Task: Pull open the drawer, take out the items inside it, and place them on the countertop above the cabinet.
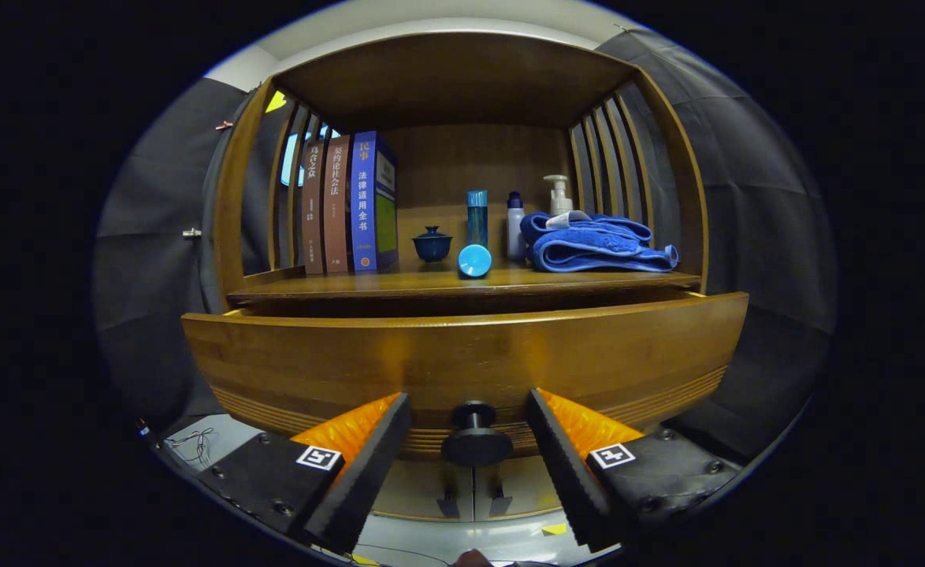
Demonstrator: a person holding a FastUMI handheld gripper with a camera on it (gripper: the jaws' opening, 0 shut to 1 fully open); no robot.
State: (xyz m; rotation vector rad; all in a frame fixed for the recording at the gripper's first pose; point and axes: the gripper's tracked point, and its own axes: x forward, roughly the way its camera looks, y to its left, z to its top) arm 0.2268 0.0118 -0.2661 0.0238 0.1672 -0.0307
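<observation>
The gripper [469, 449] hangs in front of the wide brown wooden drawer [462, 354] with its two fingers spread apart — the round black drawer knob [475, 441] sits in the gap between them, and neither finger touches it. The drawer front stands out a little from the wooden cabinet, a dark gap showing along its top edge; what lies inside cannot be seen. Above it, on the brown wooden countertop [336, 285], three upright books [348, 205] stand at the left, then a small dark blue lidded cup [432, 244], a pale blue round-ended tube [475, 260] lying end-on in front of a tall blue bottle [477, 216], a white bottle with a dark cap [515, 228], a white pump bottle [559, 193] and — beside them — a folded blue towel [596, 244]
</observation>
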